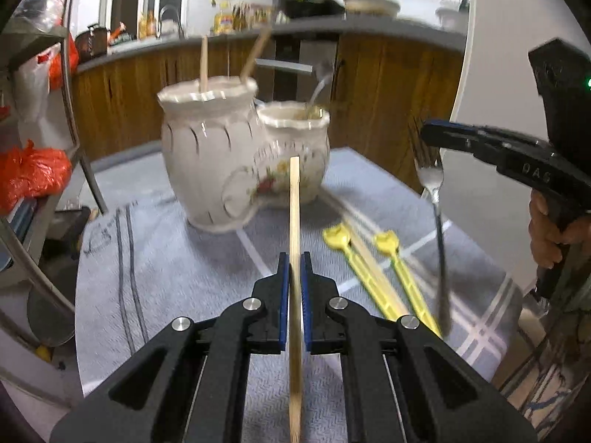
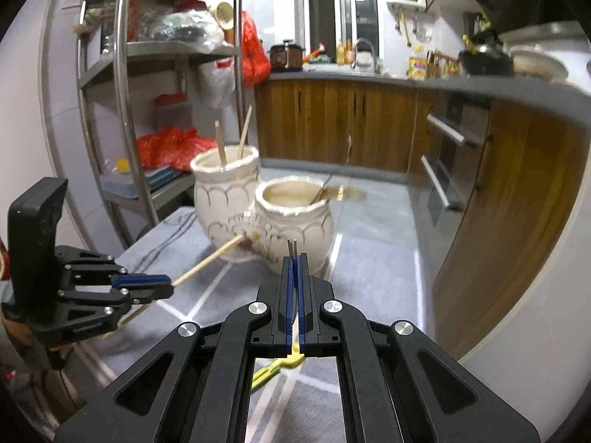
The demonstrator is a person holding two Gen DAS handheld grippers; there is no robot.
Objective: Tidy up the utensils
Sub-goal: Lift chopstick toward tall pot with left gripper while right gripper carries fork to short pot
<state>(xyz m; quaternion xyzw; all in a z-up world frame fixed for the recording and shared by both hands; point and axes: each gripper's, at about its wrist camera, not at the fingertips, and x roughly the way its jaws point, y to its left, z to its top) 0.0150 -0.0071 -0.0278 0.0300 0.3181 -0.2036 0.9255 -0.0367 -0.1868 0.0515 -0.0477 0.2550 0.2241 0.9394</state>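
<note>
My left gripper [image 1: 294, 258] is shut on a wooden chopstick [image 1: 294, 203] that points toward a two-part white ceramic holder. The tall jar [image 1: 208, 147] has two wooden chopsticks [image 2: 220, 144] standing in it. The short jar [image 2: 295, 217] holds a metal spoon [image 2: 321, 188]. My right gripper [image 2: 294, 256] is shut on a fork [image 1: 430, 173], which hangs tines-up at the right, above the cloth. Two yellow plastic utensils [image 1: 384, 288] and another chopstick lie on the grey cloth [image 1: 166, 258]. In the right wrist view the left gripper [image 2: 168, 284] is at the left with its chopstick [image 2: 210, 258].
A metal shelf rack [image 2: 125, 74] with bags stands left of the table. Wooden cabinets [image 2: 332, 122] and a cluttered counter run behind. A person's hand [image 1: 554, 232] holds the right gripper's handle. The table's round edge falls off at left and right.
</note>
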